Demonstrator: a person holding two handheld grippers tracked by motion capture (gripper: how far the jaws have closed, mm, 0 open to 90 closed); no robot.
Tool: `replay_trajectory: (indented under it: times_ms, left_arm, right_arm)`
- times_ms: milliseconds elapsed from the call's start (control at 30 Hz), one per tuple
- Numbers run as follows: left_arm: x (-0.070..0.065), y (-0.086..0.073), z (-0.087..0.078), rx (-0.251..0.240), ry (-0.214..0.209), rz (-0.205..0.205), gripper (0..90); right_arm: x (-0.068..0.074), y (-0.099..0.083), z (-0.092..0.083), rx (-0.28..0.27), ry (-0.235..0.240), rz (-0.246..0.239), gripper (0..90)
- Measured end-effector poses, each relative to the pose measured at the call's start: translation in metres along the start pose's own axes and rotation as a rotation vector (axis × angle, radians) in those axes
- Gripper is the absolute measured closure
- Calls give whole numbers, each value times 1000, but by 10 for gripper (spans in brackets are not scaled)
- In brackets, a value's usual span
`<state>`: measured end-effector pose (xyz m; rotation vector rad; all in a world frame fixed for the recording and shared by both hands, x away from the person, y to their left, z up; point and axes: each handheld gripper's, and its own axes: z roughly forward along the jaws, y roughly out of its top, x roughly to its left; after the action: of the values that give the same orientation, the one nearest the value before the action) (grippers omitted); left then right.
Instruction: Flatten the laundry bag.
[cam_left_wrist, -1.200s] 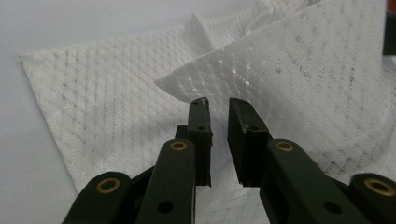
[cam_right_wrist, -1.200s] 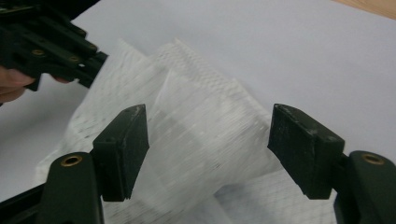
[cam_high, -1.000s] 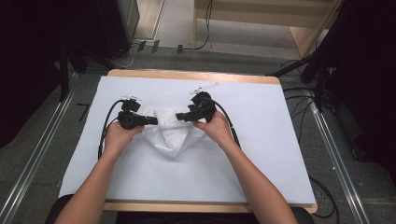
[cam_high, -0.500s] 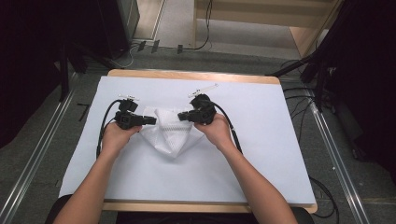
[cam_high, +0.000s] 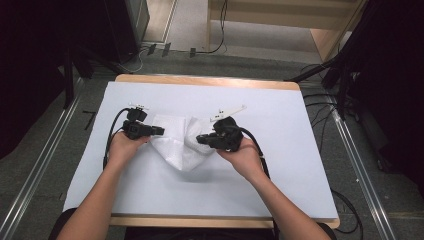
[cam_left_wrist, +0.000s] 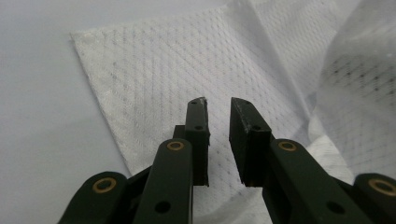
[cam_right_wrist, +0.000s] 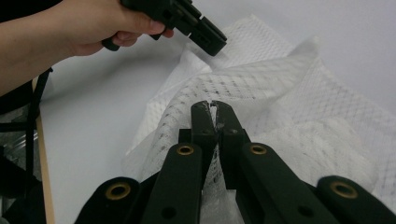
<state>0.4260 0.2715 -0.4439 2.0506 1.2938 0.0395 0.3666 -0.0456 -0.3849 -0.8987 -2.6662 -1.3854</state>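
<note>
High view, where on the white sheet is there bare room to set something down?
The white table sheet is bare along its far edge, on the whole right side beyond the right gripper, and along the near edge between the forearms. The middle is crowded: the white mesh cloth lies between the right and left gripper.

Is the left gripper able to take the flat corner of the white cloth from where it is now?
Probably yes: the left gripper hovers with jaws apart over the flat white cloth, with nothing between.
</note>
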Motion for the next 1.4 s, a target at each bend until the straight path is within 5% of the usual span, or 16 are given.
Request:
replay_trajectory:
  times_ms: [167,767,933,1000,1133,1400]
  left_arm:
    - [4,-3,4,38,6,0,780]
    - [10,-5,4,30,-21,-15,809]
    - [10,-5,4,29,-23,-18,802]
    - [10,-5,4,30,-25,-21,792]
    - [8,-4,3,34,-10,-1,767]
    - [1,-4,-8,7,-24,10,744]
  right_arm:
    - [7,-14,-10,-2,-7,9,900]
    - [18,-86,-30,23,-37,106,896]
    - [19,-92,-30,27,-40,100,784]
    - [16,-87,-39,-15,-59,77,704]
    - [9,-82,-46,-44,-84,53,698]
    - [-33,-63,-43,-55,-137,91,701]
